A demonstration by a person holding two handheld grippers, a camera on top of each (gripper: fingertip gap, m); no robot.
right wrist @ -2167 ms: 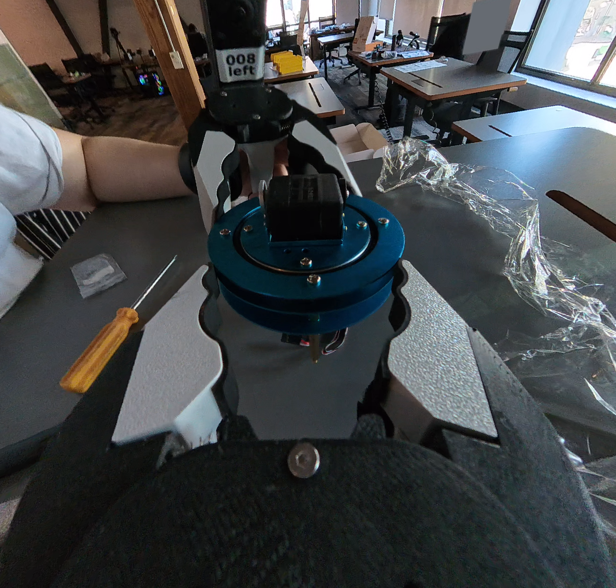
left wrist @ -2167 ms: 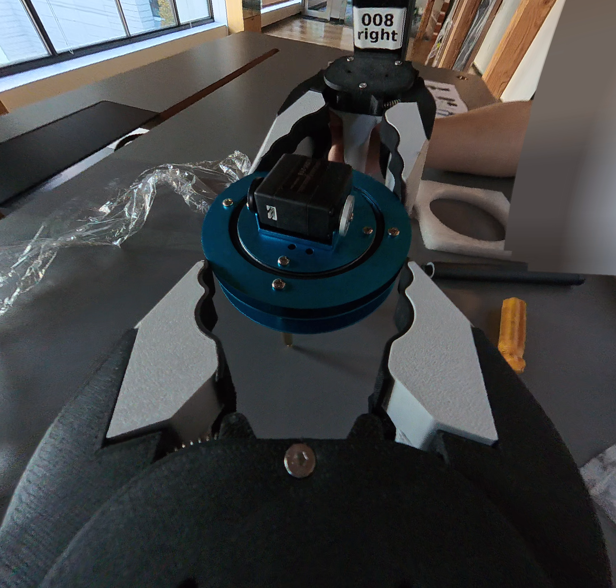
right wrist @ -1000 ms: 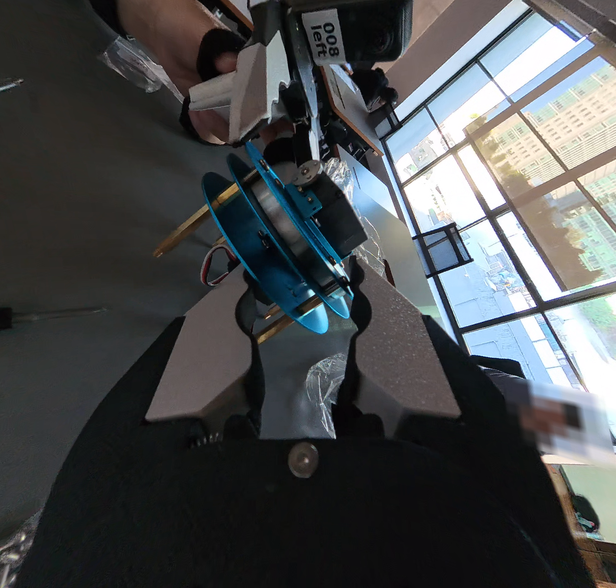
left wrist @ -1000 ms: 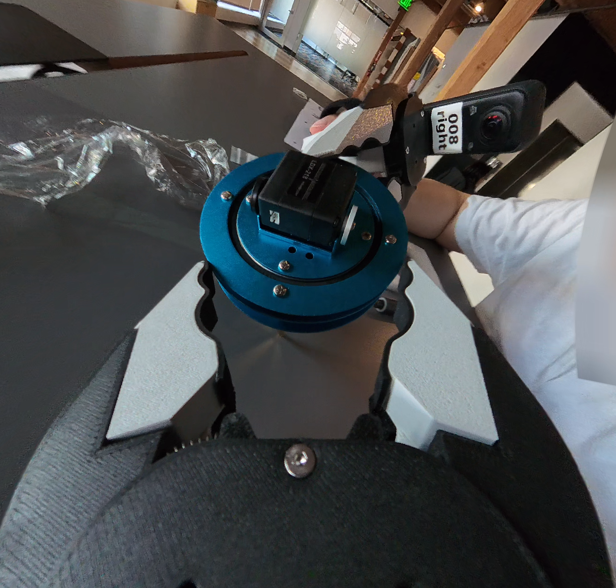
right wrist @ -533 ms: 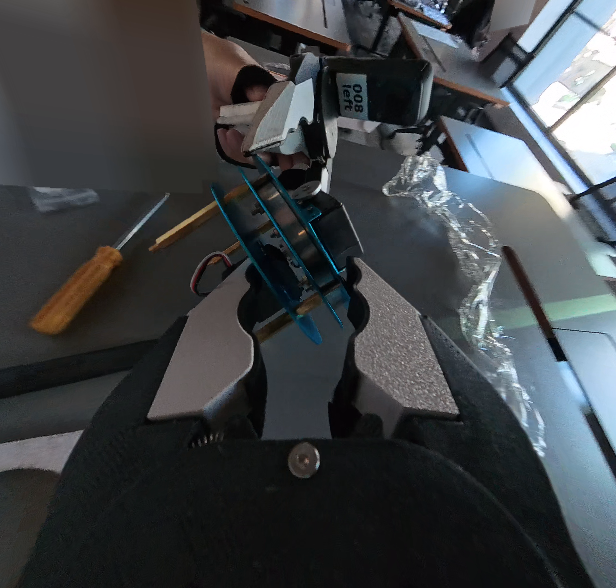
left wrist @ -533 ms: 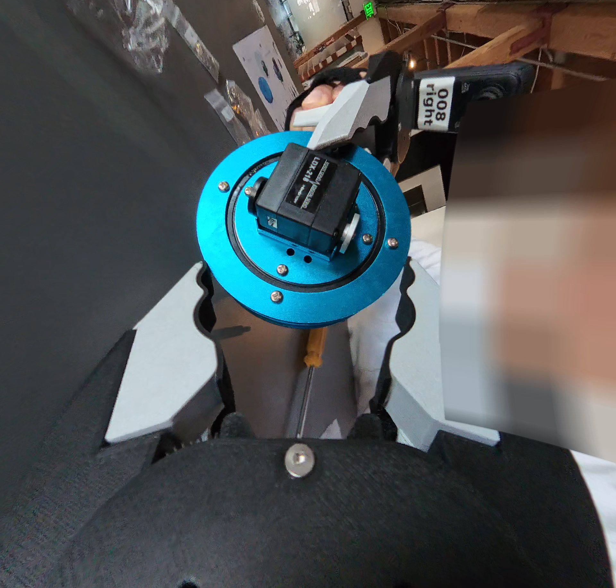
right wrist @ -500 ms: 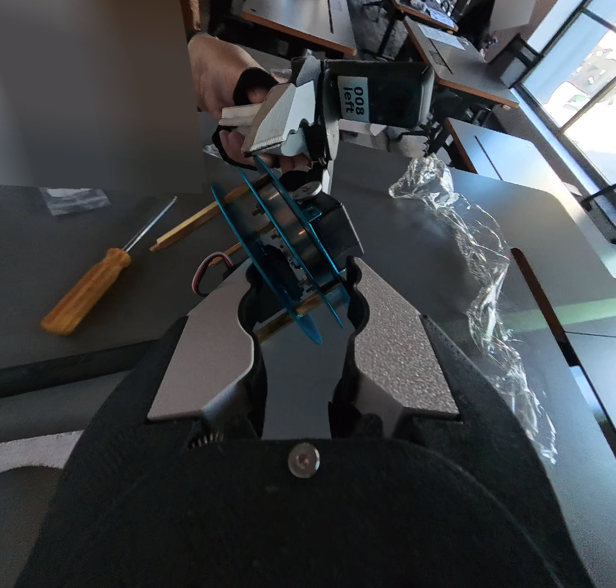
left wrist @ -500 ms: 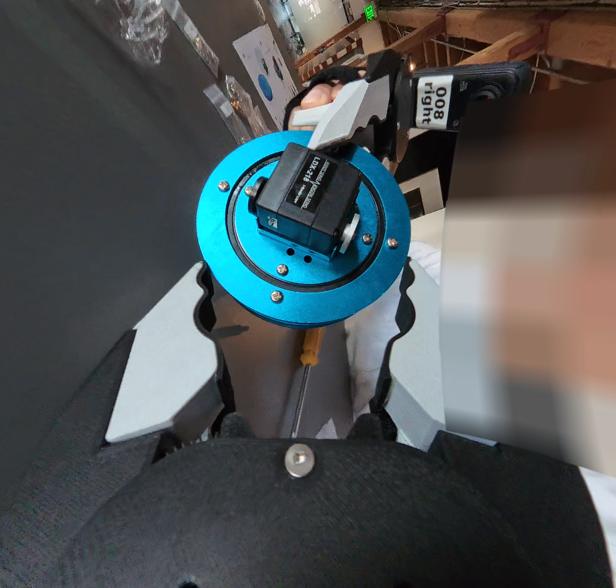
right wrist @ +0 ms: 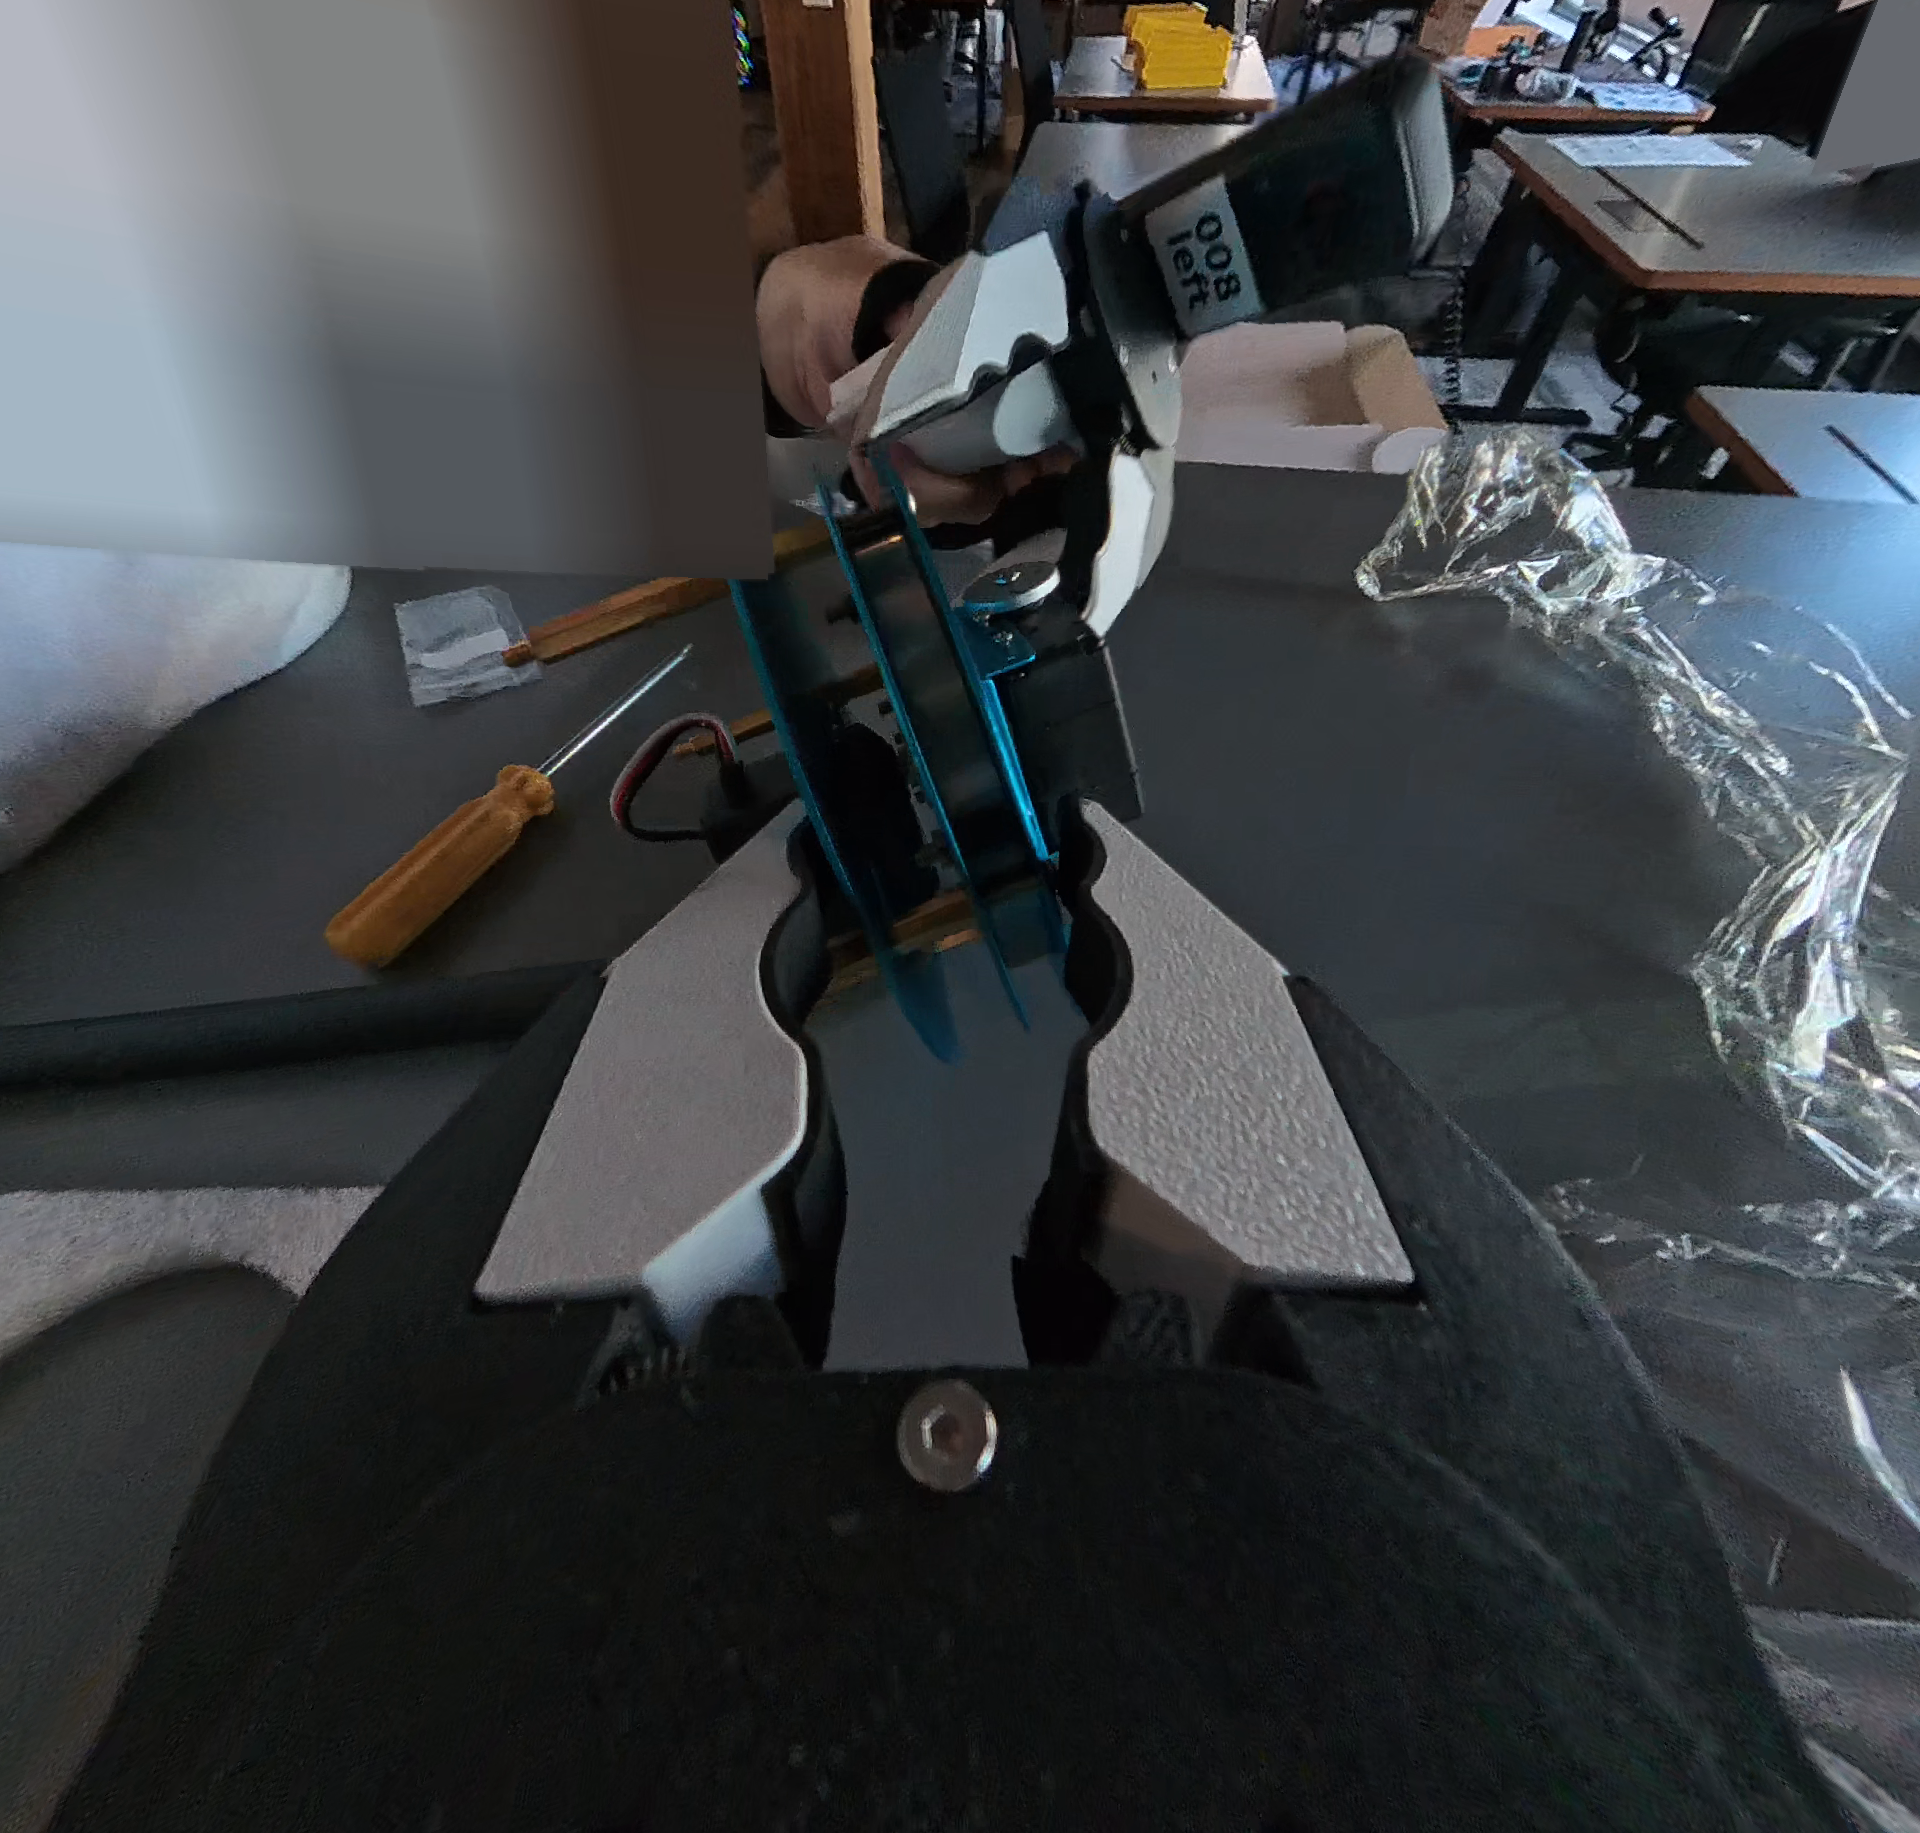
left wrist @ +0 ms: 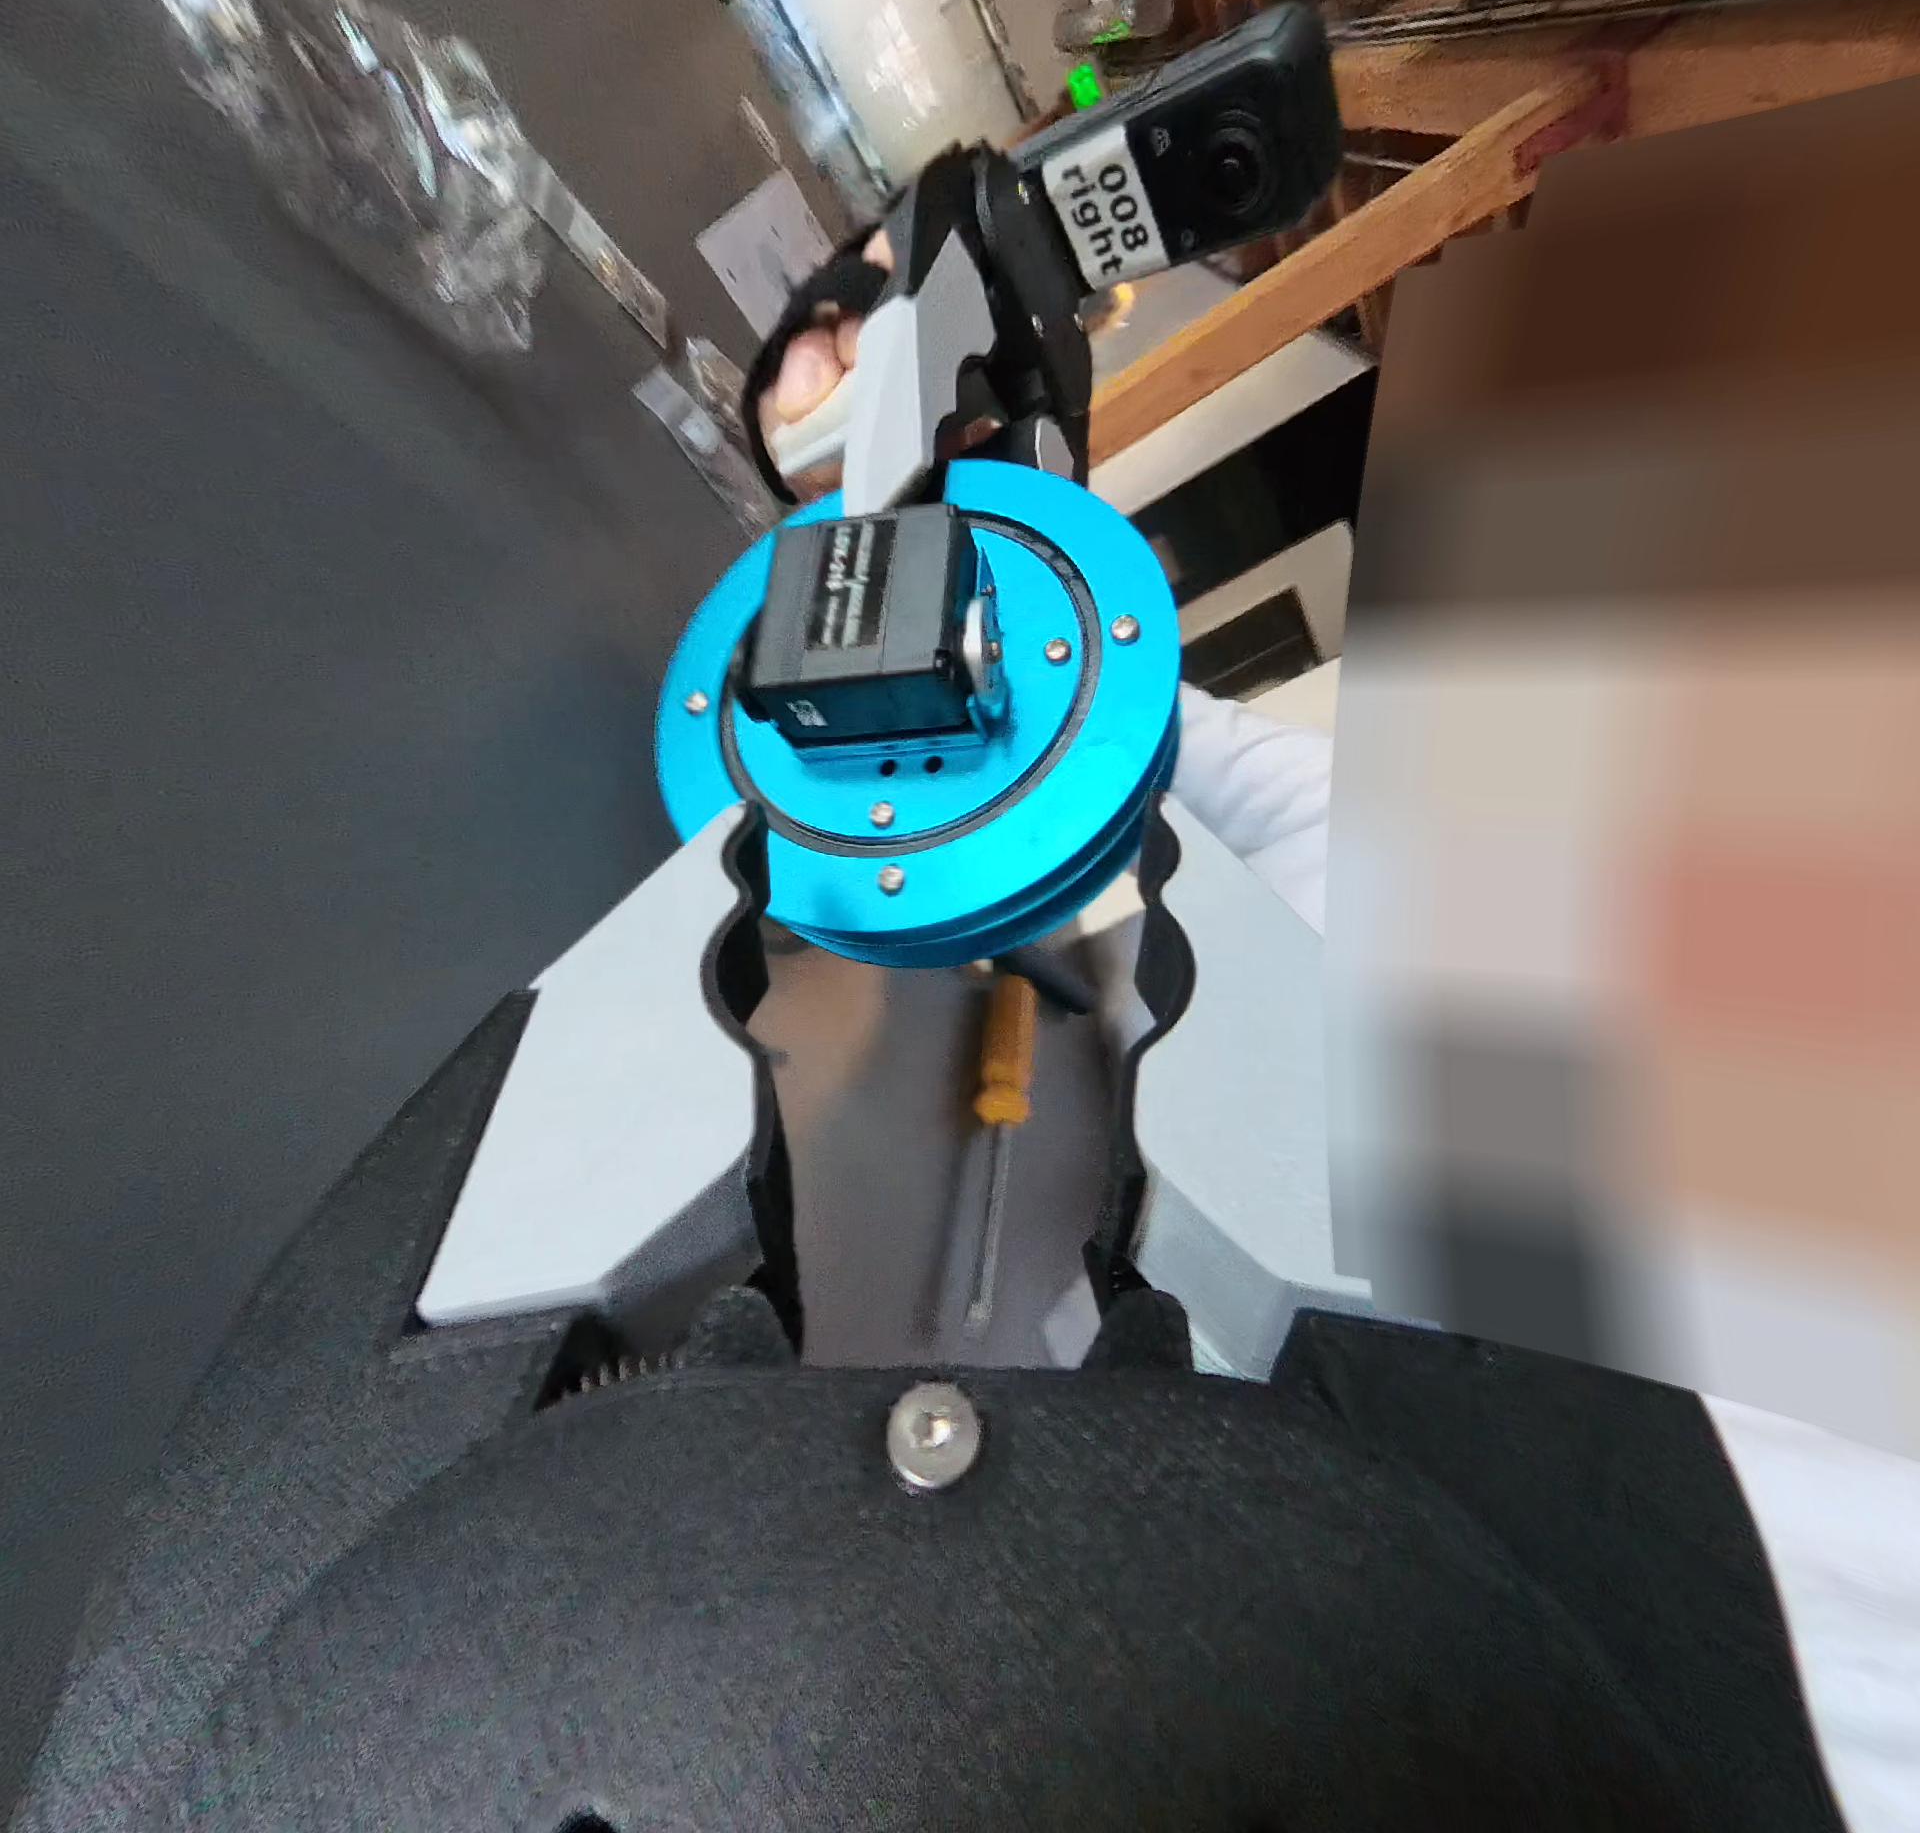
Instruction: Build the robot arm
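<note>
A round blue metal assembly (left wrist: 1101,744) with a black servo (left wrist: 862,630) on its face is held in the air between both grippers. My left gripper (left wrist: 948,817) is shut on its near rim, one finger on each side. My right gripper (left wrist: 987,453) grips the far rim from above. In the right wrist view the assembly (right wrist: 997,755) stands edge-on, with brass standoffs and a red, white and black wire behind it. My right gripper (right wrist: 940,827) is shut across its lower edge. The left gripper (right wrist: 997,495) holds its upper edge.
On the dark table (right wrist: 1351,848) lie an orange-handled screwdriver (right wrist: 436,869), a second wooden-handled tool (right wrist: 613,609), a small plastic bag (right wrist: 462,640) and a black tube (right wrist: 260,1025). Crumpled clear wrap (right wrist: 1662,744) lies at the right and white foam (right wrist: 104,1253) at the lower left. Left tips to right tips: about 6 centimeters.
Both grippers have lifted the assembly off the table and tipped it on edge. The right gripper swung round to grip across its thickness. The left fingers now sit closer together, nearer its rim.
</note>
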